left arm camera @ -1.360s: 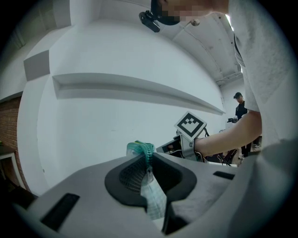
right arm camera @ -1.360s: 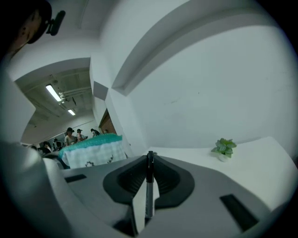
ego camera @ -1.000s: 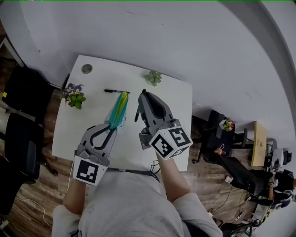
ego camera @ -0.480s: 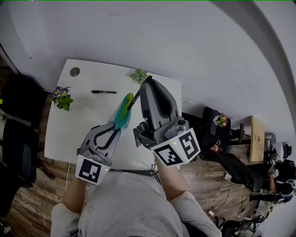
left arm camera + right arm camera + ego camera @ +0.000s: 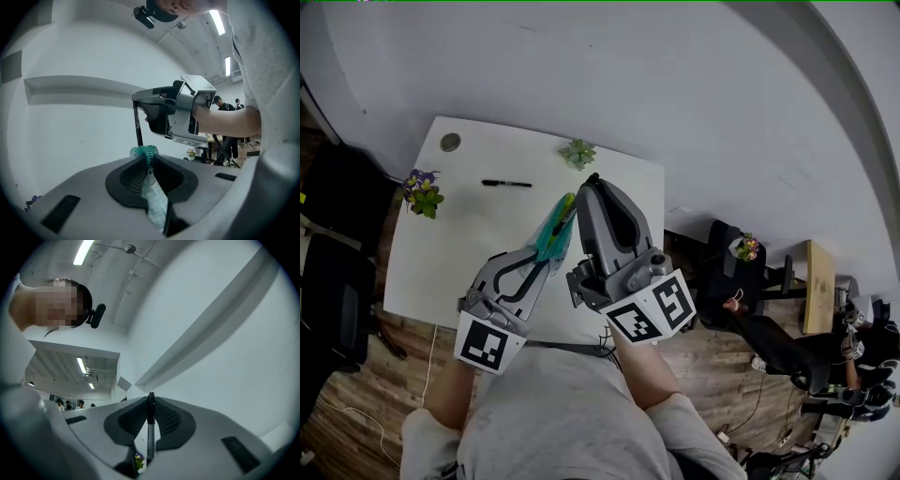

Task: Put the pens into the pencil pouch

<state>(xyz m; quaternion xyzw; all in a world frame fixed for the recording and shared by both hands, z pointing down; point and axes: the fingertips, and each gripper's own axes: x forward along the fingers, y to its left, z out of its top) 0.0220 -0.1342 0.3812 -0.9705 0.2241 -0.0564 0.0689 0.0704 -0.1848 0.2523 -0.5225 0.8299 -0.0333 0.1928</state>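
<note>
My left gripper (image 5: 546, 251) is shut on a teal and clear pencil pouch (image 5: 555, 229), which it holds up off the white table (image 5: 469, 234). In the left gripper view the pouch (image 5: 151, 190) runs between the jaws, its zipper end sticking out ahead. My right gripper (image 5: 589, 186) is shut on a black pen (image 5: 150, 427). That pen (image 5: 138, 127) hangs straight down from the right gripper (image 5: 157, 110), its lower end right behind the pouch's top. A second black pen (image 5: 506, 183) lies on the table, further back.
A pot of purple flowers (image 5: 420, 193) stands at the table's left edge and a small green succulent (image 5: 578, 152) at its far edge. A round cable grommet (image 5: 450, 142) sits in the far left corner. Office chairs (image 5: 741, 272) stand on the floor to the right.
Both grippers have risen from the table. The right one has swung up and back, so its pen now hangs at the pouch's end. The pouch has shifted right.
</note>
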